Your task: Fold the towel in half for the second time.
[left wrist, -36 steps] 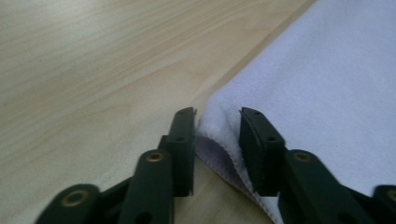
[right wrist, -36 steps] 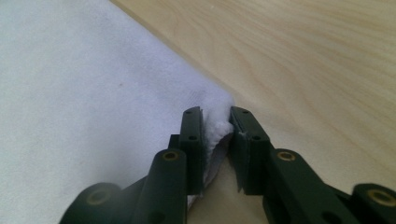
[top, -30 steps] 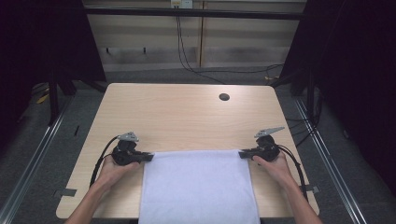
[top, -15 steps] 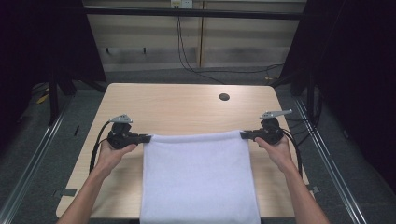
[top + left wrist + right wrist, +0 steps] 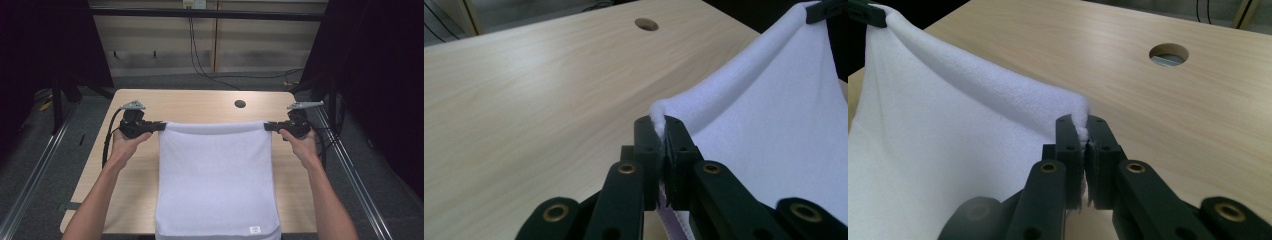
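A white towel hangs stretched between my two grippers above the wooden table, its lower part draped over the near edge with a small label at the bottom right. My left gripper is shut on the towel's far left corner. My right gripper is shut on the far right corner. Both point inward along the taut top edge. In the left gripper view the other gripper's jaw tip pinches the far corner; the right gripper view shows the same at its top left.
A round cable hole sits in the table's far right part. Cables hang at the back wall. Metal rails run along both sides of the table. Bare wood lies beyond the towel.
Both hands have risen and moved away from the near edge, lifting the towel's top edge off the table. More of the towel now hangs stretched between the grippers.
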The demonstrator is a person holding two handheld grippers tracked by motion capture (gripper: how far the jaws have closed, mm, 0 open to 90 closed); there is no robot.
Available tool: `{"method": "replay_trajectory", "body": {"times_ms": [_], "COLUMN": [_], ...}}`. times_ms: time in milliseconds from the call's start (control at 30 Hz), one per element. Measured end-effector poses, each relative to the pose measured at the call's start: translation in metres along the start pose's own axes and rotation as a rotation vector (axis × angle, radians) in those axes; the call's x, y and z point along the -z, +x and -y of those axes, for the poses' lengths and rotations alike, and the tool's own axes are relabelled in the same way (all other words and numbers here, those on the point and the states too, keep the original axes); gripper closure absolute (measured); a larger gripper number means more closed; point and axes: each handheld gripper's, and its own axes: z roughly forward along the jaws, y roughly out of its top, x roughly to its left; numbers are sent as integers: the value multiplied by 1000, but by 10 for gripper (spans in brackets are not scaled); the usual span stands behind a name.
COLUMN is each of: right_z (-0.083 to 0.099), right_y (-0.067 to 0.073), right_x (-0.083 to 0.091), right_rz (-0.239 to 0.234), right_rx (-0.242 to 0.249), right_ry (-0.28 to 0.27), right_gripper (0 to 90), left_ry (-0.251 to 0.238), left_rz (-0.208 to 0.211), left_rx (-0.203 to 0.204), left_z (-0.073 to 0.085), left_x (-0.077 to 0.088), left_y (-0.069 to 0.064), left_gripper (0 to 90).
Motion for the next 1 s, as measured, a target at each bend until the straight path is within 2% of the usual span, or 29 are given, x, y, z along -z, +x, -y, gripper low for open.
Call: {"method": "replay_trajectory", "body": {"times_ms": [200, 333, 500, 633, 733, 767, 800, 867, 1000], "right_z": [-17, -29, -40, -34, -22, -16, -8, 5, 35], "right_y": [-7, -9, -9, -3, 7, 11, 17, 25, 45], "right_x": [4, 8, 11, 13, 20, 24, 30, 38, 53], "right_rz": [27, 36, 45, 35, 4, -2, -22, -39, -73], "right_rx": [1, -3, 6, 29, 64, 69, 79, 98, 121], "right_ry": [-30, -49, -81, -83, -83, -84, -85, -79, -59], "right_gripper": [860, 860, 860, 861, 860, 861, 860, 860, 860], "left_ry": [-27, -59, -80, -69, -87, -99, -88, -82, -48], "left_rz": [-11, -19, -24, -21, 2, 24, 20, 50, 73], "left_rx": [-29, -28, -34, -53, -49, -54, -70, -90, -109], "left_z": [-21, -34, -38, -26, -10, -1, 6, 20, 43], "left_x": [2, 8, 7, 11, 24, 30, 35, 43, 55], "left_y": [0, 1, 0, -5, -16, -22, -28, -38, -56], "left_gripper": [867, 867, 867, 866, 866, 866, 866, 866, 864]}}
